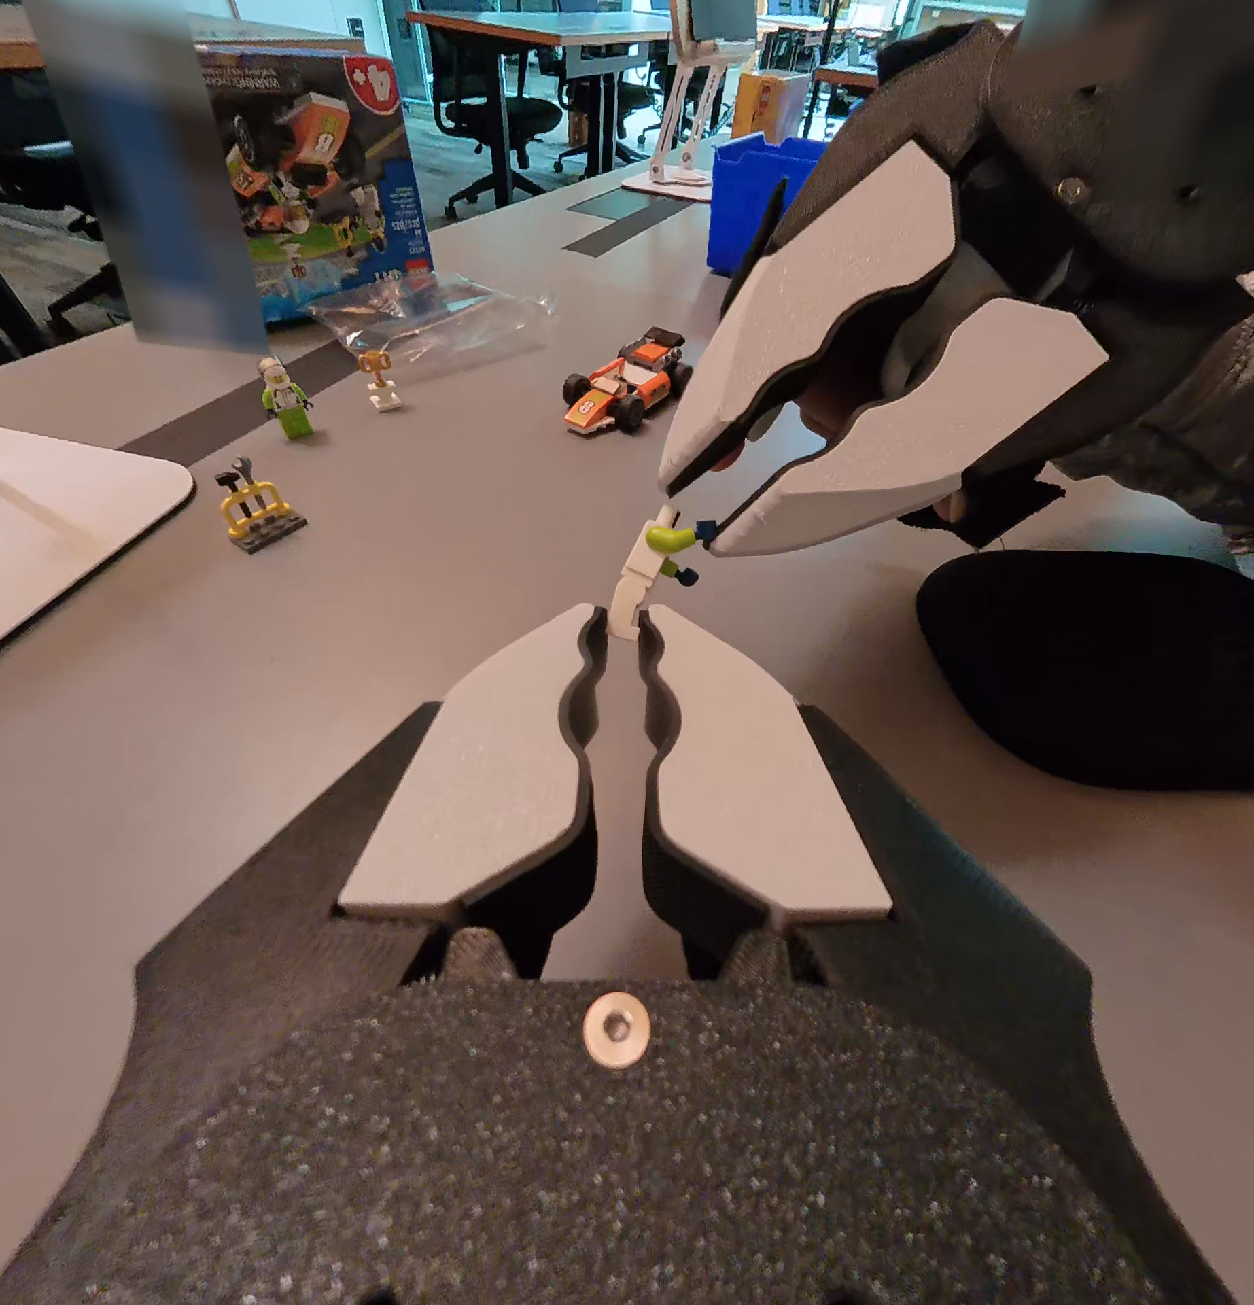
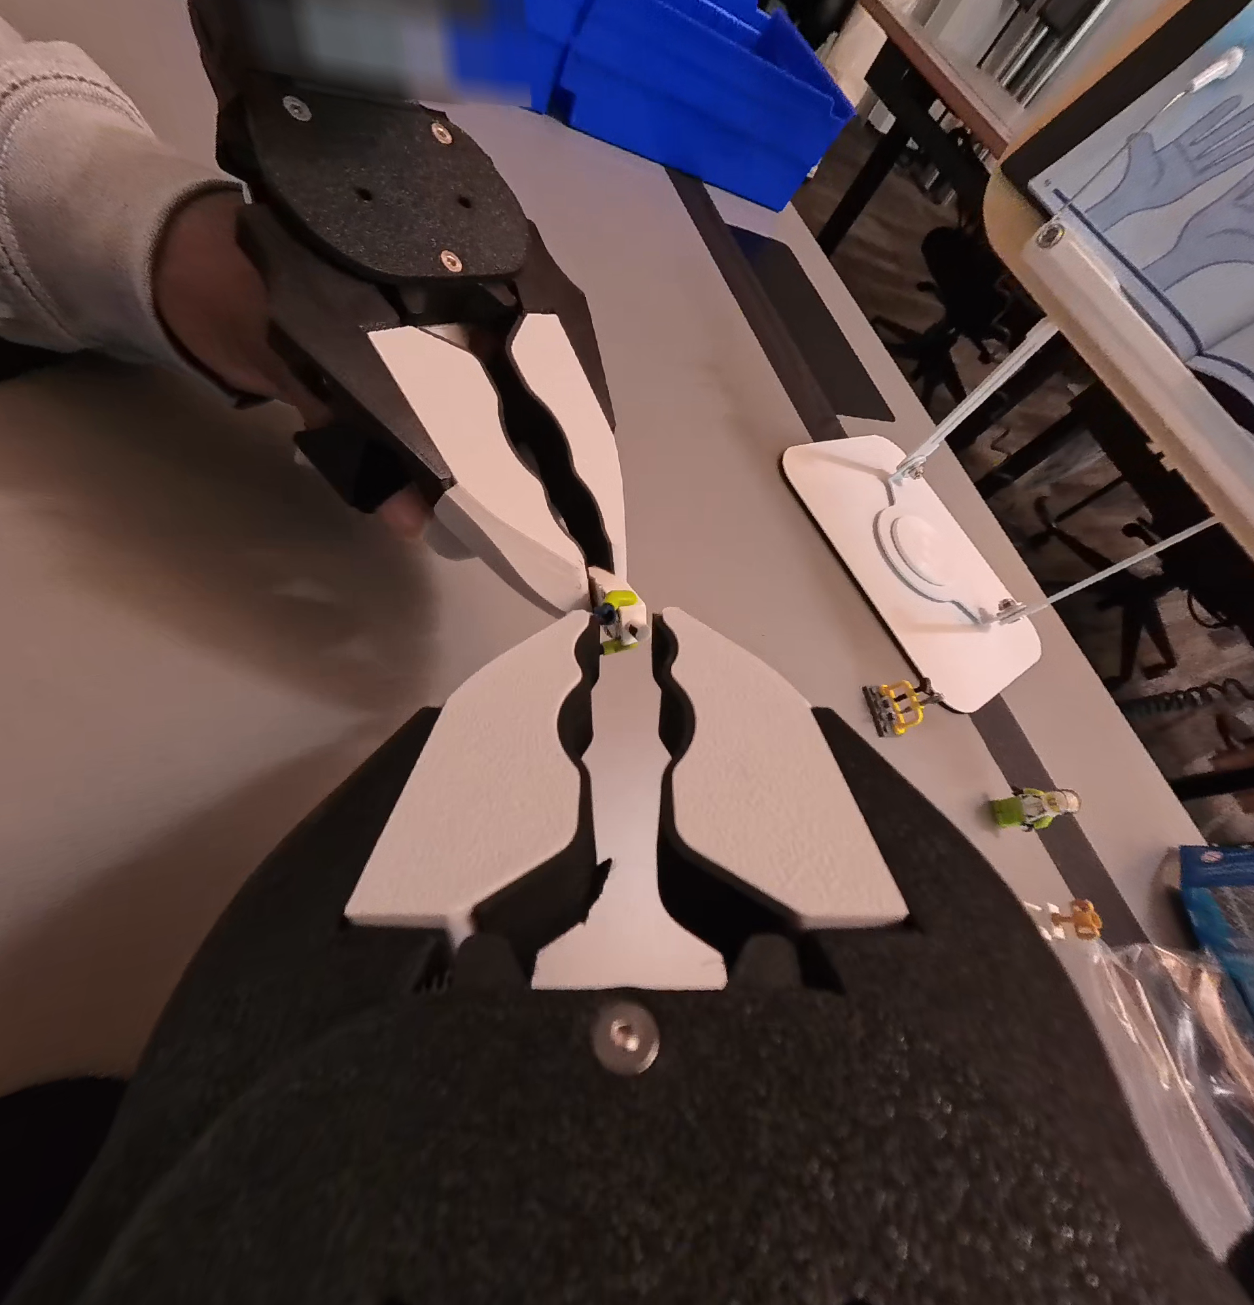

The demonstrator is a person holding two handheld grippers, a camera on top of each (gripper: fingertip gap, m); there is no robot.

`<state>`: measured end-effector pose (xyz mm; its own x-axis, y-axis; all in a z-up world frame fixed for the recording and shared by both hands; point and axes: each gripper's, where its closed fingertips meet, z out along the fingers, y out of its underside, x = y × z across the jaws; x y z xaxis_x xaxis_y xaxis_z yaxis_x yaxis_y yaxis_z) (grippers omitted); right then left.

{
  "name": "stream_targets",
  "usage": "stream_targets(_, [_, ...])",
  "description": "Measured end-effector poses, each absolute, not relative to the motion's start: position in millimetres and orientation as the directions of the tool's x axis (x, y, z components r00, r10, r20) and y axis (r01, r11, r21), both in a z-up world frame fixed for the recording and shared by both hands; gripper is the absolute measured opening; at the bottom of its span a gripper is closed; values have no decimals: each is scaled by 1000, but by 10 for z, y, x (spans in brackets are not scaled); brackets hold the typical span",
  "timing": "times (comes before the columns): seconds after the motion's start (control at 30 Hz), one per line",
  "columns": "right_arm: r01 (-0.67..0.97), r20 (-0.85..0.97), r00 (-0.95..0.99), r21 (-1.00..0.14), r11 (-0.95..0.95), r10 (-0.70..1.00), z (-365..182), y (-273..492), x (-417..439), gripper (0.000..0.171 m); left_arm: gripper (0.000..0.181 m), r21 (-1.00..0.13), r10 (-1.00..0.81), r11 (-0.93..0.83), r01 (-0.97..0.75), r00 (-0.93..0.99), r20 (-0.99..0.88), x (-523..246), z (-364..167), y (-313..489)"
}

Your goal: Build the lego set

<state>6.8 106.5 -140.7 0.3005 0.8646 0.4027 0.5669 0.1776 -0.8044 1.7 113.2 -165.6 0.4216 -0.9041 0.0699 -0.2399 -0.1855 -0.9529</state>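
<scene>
The left gripper [image 1: 622, 620] clamps the light, rigid, loosely jointed minifigure [image 1: 652, 565] by its legs; the right gripper [image 1: 687, 519], parted, straddles its torso.

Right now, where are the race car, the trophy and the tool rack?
race car [image 1: 624, 383]: left wrist view, on its orange body.
trophy [image 1: 377, 367]: left wrist view, on the gold cup.
tool rack [image 1: 255, 503]: left wrist view, on its yellow rail.

Between left gripper [image 1: 618, 621] and right gripper [image 1: 687, 519]: headless white minifigure [image 1: 643, 565]. Behind, on grey table [image 1: 433, 565]: orange race car [image 1: 624, 388]; farther left, yellow tool rack [image 1: 256, 505].
</scene>
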Motion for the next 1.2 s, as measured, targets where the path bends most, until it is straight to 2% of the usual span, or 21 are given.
stream_targets(0.37, [572, 408, 215, -789, 224, 887, -1558, 1093, 40, 16, 9, -934, -892, -244, -262, 438, 110, 6, -1803, 1192])
stream_targets(0.47, [569, 377, 192, -795, 210, 906, -1630, 1077, -2, 24, 9, -926, -882, -272, -263, 452, 131, -8, -1851, 1228])
stream_targets(0.57, [579, 400, 209, -786, 217, 892, -1671, 1155, -13, 15, 9, -927, -893, -266, -266, 431, 133, 14, -1858, 1204])
stream_targets(0.83, [562, 333, 143, -802, 201, 932, -1655, 1148, -1, 9, 9, -931, -907, -252, -264, 401, 132, 19, -1861, 1182])
stream_targets(1.2, [552, 243, 53, -815, 175, 968, -1563, 1008, 56, 8, 9, -951, -941, -183, -250, 324, 96, 77, -1774, 1056])
